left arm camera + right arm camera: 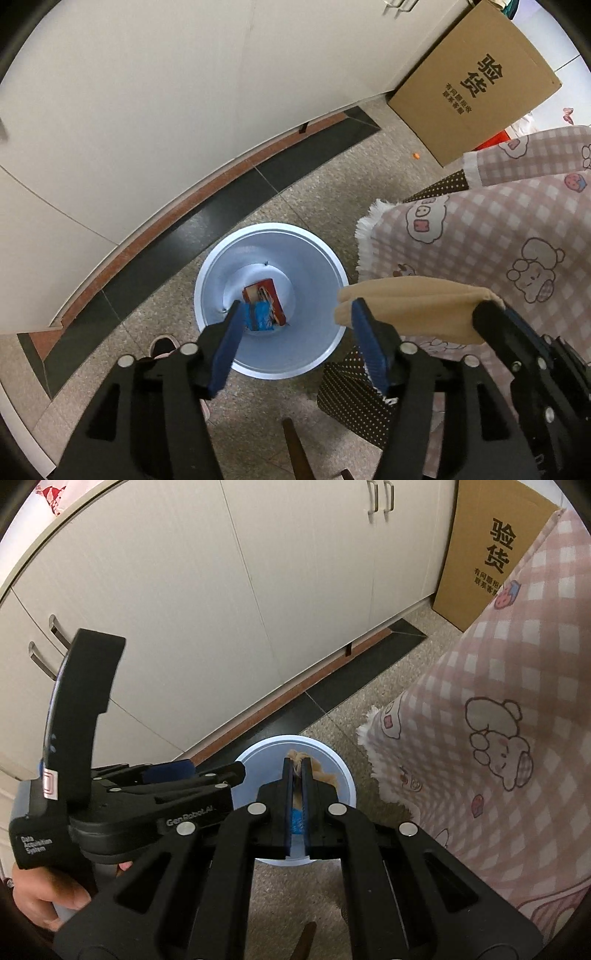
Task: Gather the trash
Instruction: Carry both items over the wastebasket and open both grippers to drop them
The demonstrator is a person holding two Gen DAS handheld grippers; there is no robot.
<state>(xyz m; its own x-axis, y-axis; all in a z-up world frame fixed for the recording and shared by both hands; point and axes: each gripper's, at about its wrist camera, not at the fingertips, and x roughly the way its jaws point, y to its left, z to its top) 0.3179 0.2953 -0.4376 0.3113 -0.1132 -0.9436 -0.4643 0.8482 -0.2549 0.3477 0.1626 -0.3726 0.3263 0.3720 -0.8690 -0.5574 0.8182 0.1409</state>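
Note:
A pale blue trash bin (317,254) stands on the floor below both grippers; it also shows in the right wrist view (255,755). A red and blue snack packet (264,304) lies at its bottom. My left gripper (295,314) is open and empty above the bin. My right gripper (296,771) is shut on a beige cloth-like piece of trash (417,306), held over the bin's right rim. The same piece shows between the right fingers in the right wrist view (301,757).
White cabinet doors (147,110) stand behind the bin. A cardboard box (476,88) leans at the far right. A table with a pink checked cloth (498,236) is right beside the bin. A slipper (162,345) lies left of the bin.

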